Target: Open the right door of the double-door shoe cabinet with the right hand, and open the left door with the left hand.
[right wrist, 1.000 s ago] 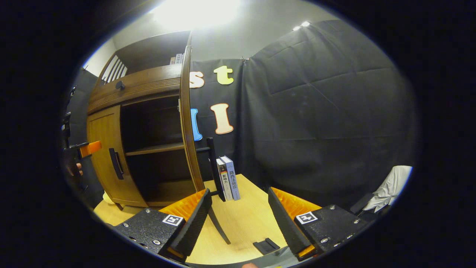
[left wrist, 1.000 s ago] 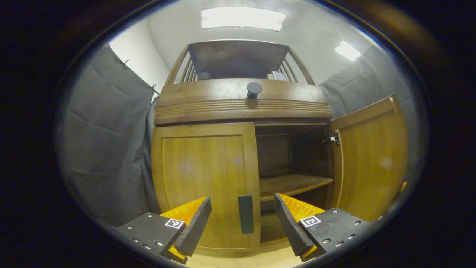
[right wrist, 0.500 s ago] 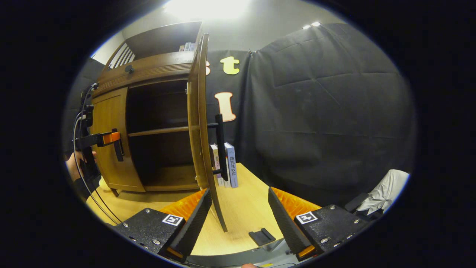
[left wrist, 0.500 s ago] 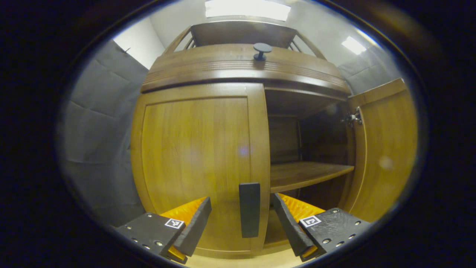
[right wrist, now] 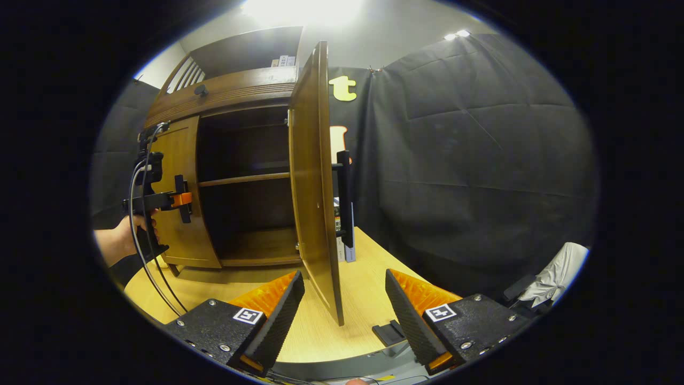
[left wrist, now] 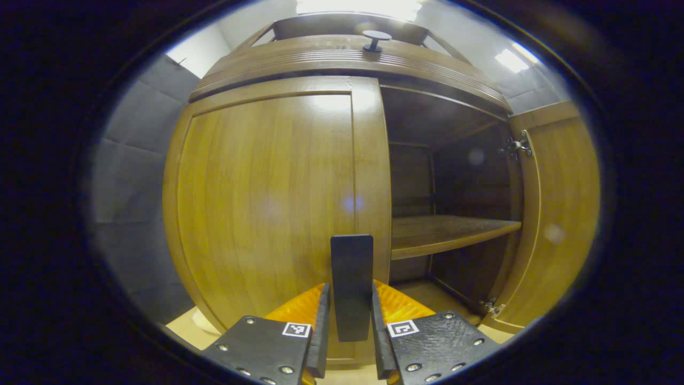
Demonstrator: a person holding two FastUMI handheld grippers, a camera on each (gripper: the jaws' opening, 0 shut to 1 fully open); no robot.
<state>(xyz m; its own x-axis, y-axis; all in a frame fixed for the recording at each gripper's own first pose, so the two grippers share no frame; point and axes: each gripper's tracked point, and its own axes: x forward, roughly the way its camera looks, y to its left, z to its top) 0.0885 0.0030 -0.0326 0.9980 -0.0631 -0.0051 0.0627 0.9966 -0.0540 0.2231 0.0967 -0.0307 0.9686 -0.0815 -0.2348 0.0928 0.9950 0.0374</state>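
**Left handle clamped; right door already swung out**

The cabinet (right wrist: 235, 101) is shown standing on a pale table (right wrist: 326, 331) in front of the black cloth wall. It is built of warm brown wood with a ribbed band across its top and a small dark knob (left wrist: 376, 38) above. In the right gripper view, the right door (right wrist: 315, 176) is seen nearly edge-on, swung well out from the cabinet front, with its black bar handle (right wrist: 344, 198) on the outer face. A dark interior with one shelf (left wrist: 449, 232) is thereby exposed. The right gripper (right wrist: 342, 310) is held back from this door with its fingers spread wide and nothing between them, presumably because its part of the task is judged complete.

The left door (left wrist: 278, 203) lies flush in its frame, still closed. Its handle (left wrist: 351, 286) is a flat black upright bar set near the door's inner edge. The left gripper (left wrist: 350, 331) is closed on this bar, one pad pressed on either side, a grip evidently taken so that the door can be pulled outward about its hinges. In the right gripper view, the same gripper (right wrist: 176, 199) is seen at the left door, held by a hand (right wrist: 120, 243).
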